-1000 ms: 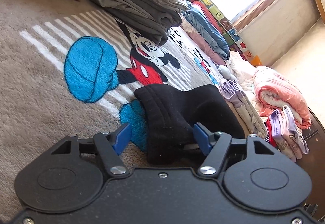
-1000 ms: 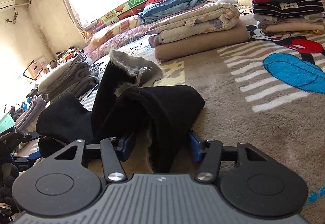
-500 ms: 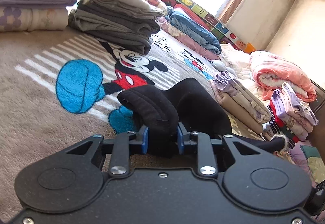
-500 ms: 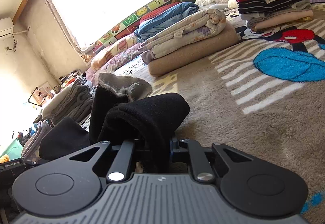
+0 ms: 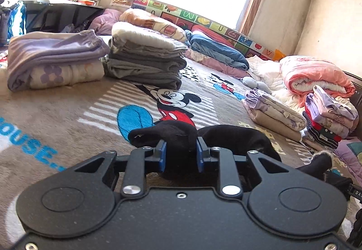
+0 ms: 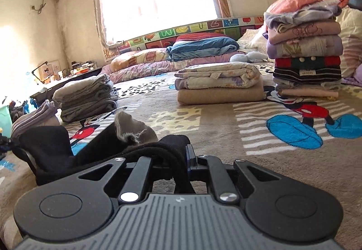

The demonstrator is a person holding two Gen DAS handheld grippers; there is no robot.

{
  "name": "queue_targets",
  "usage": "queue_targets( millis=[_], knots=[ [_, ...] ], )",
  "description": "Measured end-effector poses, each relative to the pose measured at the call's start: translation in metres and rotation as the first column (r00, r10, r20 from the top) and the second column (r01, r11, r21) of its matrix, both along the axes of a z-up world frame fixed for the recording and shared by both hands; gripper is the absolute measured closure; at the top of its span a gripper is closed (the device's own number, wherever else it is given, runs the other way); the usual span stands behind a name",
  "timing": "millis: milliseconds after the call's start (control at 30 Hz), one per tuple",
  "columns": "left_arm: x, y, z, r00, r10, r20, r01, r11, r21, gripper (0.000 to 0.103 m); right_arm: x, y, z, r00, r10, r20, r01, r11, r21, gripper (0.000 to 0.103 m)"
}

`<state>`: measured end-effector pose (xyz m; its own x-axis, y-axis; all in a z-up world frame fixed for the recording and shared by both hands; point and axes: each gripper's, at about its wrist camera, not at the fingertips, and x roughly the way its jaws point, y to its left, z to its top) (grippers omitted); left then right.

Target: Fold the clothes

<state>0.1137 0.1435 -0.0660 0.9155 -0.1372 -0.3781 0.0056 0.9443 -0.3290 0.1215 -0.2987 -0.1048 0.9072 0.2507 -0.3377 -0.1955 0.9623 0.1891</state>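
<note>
Both grippers, left (image 5: 180, 155), right (image 6: 181, 162), pinching black garment (image 5: 235, 136) edges; blanket (image 5: 67, 118) beneath

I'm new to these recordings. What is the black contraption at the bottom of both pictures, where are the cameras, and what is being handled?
Each picture comes from a camera mounted on a handheld two-finger gripper, looking forward along its fingers; a person holds one in each hand. The left gripper is clamped on a bunched part of a black garment. The right gripper pinches another part of the same black garment, whose grey fleecy lining shows. It lies on a Mickey Mouse blanket. Around it sit folded stacks, such as the grey pile and a tall mixed stack.
</note>
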Motion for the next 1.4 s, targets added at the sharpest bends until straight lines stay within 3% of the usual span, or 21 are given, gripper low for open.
queue_targets(
  millis=[133,233,333,367,400,433,467,567,633,733,833,1000,1067,1400],
  knots=[
    [-0.011,0.007,-0.007,0.999,-0.023,-0.041,0.025,0.999,0.035,0.080,-0.013,0.015,-0.008,0.997,0.037,-0.062,-0.046,0.988,-0.150,0.091],
    [-0.019,0.005,-0.019,0.988,-0.061,-0.140,0.071,0.995,0.070,0.079,-0.018,0.027,-0.021,0.988,0.052,-0.147,-0.090,0.960,-0.264,0.090],
    [-0.029,0.007,-0.025,0.972,-0.076,-0.220,0.095,0.993,0.077,0.074,-0.029,0.029,-0.029,0.975,0.055,-0.213,-0.123,0.939,-0.322,0.087],
    [-0.033,0.011,-0.024,0.974,-0.068,-0.217,0.084,0.994,0.066,0.071,-0.033,0.029,-0.029,0.972,0.050,-0.228,-0.127,0.933,-0.337,0.083],
    [-0.037,0.016,-0.020,0.978,-0.061,-0.200,0.070,0.997,0.038,0.060,-0.039,0.029,-0.027,0.971,0.034,-0.235,-0.117,0.929,-0.350,0.079],
    [-0.042,0.022,-0.016,0.983,-0.053,-0.177,0.054,0.999,0.001,0.049,-0.046,0.029,-0.025,0.971,0.013,-0.240,-0.102,0.926,-0.363,0.063],
    [-0.044,0.029,-0.012,0.987,-0.043,-0.155,0.036,0.998,-0.047,0.047,-0.052,0.025,-0.024,0.970,0.009,-0.244,-0.096,0.934,-0.345,0.053],
    [-0.047,0.048,-0.005,0.994,0.004,-0.110,-0.028,0.977,-0.214,0.047,-0.066,0.004,-0.012,0.973,0.032,-0.226,-0.079,0.976,-0.202,0.052],
    [-0.045,0.055,-0.007,0.993,0.049,-0.108,-0.077,0.957,-0.280,0.047,-0.070,-0.010,0.000,0.982,0.040,-0.185,-0.051,0.997,-0.057,0.051],
    [-0.036,0.062,-0.016,0.987,0.083,-0.137,-0.127,0.926,-0.355,0.047,-0.061,-0.022,0.005,0.983,0.062,-0.171,-0.032,0.985,0.169,0.049],
    [-0.031,0.064,-0.024,0.985,0.083,-0.152,-0.137,0.909,-0.393,0.047,-0.050,-0.019,0.004,0.979,0.084,-0.184,-0.032,0.963,0.268,0.050],
    [-0.024,0.057,-0.031,0.984,0.071,-0.166,-0.127,0.925,-0.358,0.047,-0.053,-0.028,0.020,0.990,-0.039,-0.136,0.078,0.952,0.297,0.047],
    [-0.020,0.053,-0.034,0.984,0.062,-0.168,-0.117,0.934,-0.339,0.047,-0.044,-0.024,0.018,0.988,0.005,-0.151,0.044,0.948,0.316,0.047],
    [-0.006,0.039,-0.041,0.983,0.048,-0.175,-0.092,0.962,-0.256,0.047,0.009,0.043,-0.013,0.949,0.130,-0.288,-0.071,0.976,0.205,0.048]
  ],
)
